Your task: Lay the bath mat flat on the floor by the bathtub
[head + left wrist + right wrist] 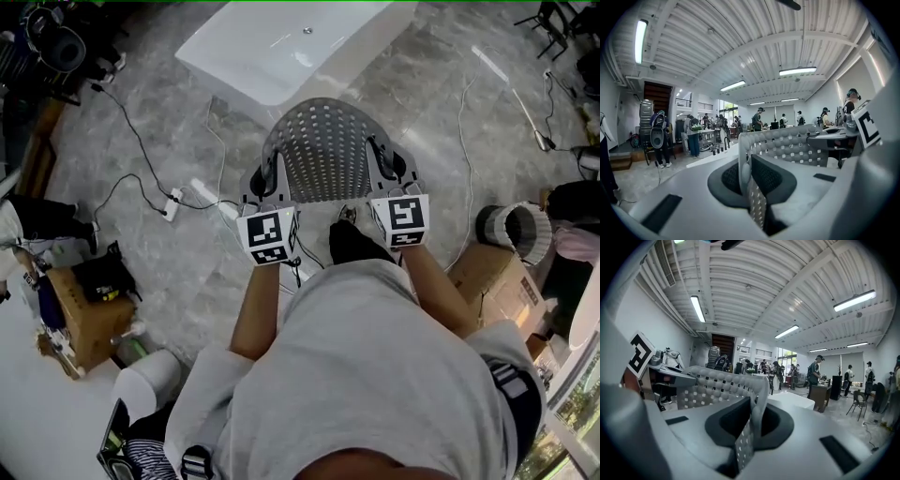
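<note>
A grey, rubbery bath mat dotted with holes (323, 150) is held up in the air between two hand-held grippers, above the grey marbled floor (187, 272). The left gripper (266, 176) pinches the mat's left edge and the right gripper (384, 161) pinches its right edge. A white rectangular bathtub (281, 47) lies on the far side.
</note>
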The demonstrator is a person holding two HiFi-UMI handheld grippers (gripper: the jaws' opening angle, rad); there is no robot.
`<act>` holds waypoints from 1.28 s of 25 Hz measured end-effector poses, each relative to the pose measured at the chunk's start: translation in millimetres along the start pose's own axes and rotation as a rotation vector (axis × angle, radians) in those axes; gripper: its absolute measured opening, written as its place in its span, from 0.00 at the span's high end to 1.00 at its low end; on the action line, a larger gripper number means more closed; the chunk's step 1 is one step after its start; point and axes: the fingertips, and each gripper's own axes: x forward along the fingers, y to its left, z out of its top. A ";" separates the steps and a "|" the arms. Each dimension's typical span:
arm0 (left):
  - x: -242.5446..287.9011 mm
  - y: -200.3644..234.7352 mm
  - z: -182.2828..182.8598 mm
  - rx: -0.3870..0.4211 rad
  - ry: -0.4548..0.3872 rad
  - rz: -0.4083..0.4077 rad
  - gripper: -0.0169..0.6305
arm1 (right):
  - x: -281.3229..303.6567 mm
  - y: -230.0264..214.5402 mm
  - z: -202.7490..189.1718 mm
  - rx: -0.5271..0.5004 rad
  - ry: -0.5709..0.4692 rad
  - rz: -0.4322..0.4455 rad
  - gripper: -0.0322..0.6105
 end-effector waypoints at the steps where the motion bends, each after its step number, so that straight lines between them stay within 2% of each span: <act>1: 12.1 -0.6 0.8 0.000 0.004 -0.010 0.93 | 7.3 -8.1 -2.2 0.006 0.006 -0.006 0.91; 6: 72.9 -5.7 6.3 -0.009 0.025 -0.070 0.93 | 40.2 -38.8 -11.9 0.040 0.044 -0.041 0.91; 13: 158.8 -26.6 15.2 -0.023 0.013 -0.179 0.93 | 62.9 -92.2 -16.3 0.041 0.078 -0.138 0.91; 16: 194.6 -33.3 15.9 -0.005 0.012 -0.237 0.93 | 71.4 -113.3 -23.1 0.051 0.102 -0.195 0.91; 21: 252.3 -51.8 23.0 0.034 0.026 -0.365 0.93 | 98.0 -148.1 -24.1 0.089 0.130 -0.310 0.91; 25: 295.8 -73.1 21.8 0.070 0.059 -0.485 0.93 | 116.5 -179.0 -39.7 0.147 0.169 -0.425 0.91; 32: 373.2 -92.5 33.7 0.179 0.071 -0.696 0.93 | 144.1 -219.6 -51.8 0.210 0.198 -0.643 0.91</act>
